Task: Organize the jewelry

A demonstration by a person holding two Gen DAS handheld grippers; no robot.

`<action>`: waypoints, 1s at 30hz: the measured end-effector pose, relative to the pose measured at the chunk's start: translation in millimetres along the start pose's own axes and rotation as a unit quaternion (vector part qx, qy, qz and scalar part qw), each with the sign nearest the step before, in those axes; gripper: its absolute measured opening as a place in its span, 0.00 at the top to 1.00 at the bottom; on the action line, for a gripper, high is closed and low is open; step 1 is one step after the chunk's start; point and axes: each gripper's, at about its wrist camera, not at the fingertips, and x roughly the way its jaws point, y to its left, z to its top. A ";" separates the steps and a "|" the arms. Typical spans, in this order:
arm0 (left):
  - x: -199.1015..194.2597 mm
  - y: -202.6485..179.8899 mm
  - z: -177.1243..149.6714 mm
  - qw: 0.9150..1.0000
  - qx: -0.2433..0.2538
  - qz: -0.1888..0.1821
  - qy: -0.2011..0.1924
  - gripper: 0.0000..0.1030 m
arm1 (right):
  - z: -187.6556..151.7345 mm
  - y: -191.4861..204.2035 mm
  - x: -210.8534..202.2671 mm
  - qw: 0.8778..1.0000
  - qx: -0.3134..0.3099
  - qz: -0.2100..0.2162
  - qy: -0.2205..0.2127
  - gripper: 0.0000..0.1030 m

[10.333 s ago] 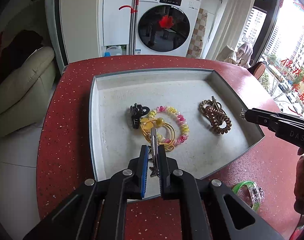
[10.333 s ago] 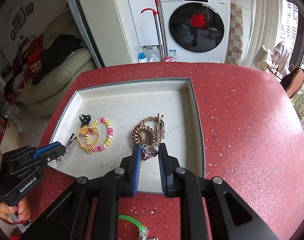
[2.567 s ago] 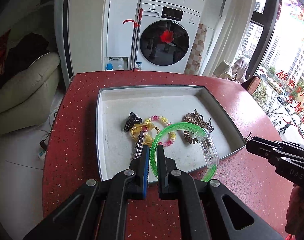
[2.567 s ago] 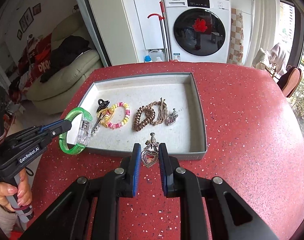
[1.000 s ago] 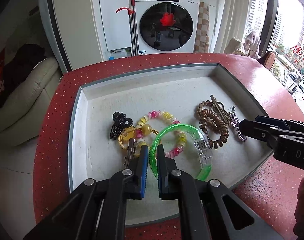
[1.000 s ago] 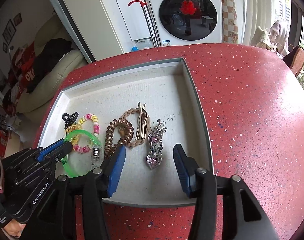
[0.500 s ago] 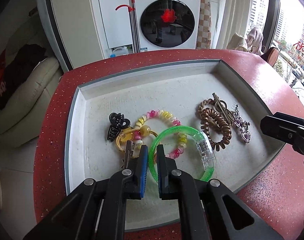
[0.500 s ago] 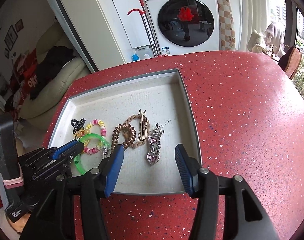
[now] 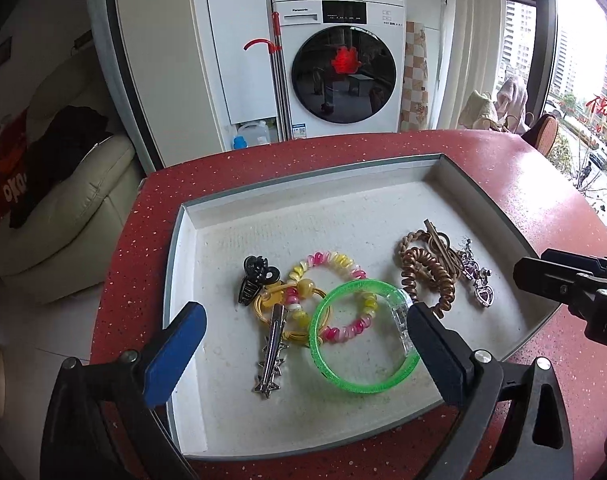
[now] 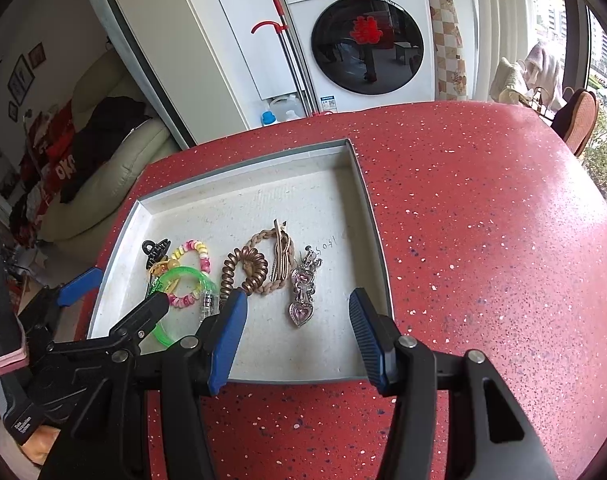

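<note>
A grey tray (image 9: 303, 182) on the red table holds the jewelry. My left gripper (image 9: 303, 316) hangs over its near left part, jaws opening wide. The green bangle (image 9: 361, 386) lies flat on the tray floor between the fingers, touched by neither pad. It overlaps a pink-and-yellow bead bracelet (image 9: 331, 258), beside a black claw clip (image 9: 255, 276) and a silver star hair clip (image 9: 273, 352). My right gripper (image 10: 297, 300) stands open at the near right rim (image 10: 369, 208). The heart pendant (image 10: 301, 308) lies loose ahead of it, next to a brown coil hair tie (image 10: 243, 268).
The red speckled table (image 10: 483, 240) stretches bare to the right of the tray. Beyond its far edge stand a washing machine (image 9: 343, 72) and a red-handled mop (image 9: 277, 60). A cream sofa (image 9: 63, 208) sits off the left edge.
My left gripper's jaws have sprung wide apart and let go of the green bangle, which now rests in the tray. The right gripper stays open, with the pendant lying where it was.
</note>
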 end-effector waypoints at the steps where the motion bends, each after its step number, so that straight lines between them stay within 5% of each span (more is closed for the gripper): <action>1: -1.8 0.5 0.5 1.000 -0.002 0.001 -0.002 0.00 | 0.0 -0.4 0.1 1.000 0.002 0.000 0.000 0.45; 15: -25.2 21.9 -12.8 0.999 -0.036 0.026 -0.001 0.00 | -7.8 13.9 -8.9 1.000 -0.022 -0.007 -0.004 0.36; 19: -34.0 26.6 -21.1 0.999 -0.035 0.032 -0.003 0.00 | -10.5 23.4 -13.6 0.999 -0.041 -0.012 -0.012 0.22; 30: -59.7 32.6 -41.1 0.998 -0.050 0.037 -0.023 0.00 | -28.5 34.4 -17.8 0.998 -0.055 -0.019 -0.009 0.15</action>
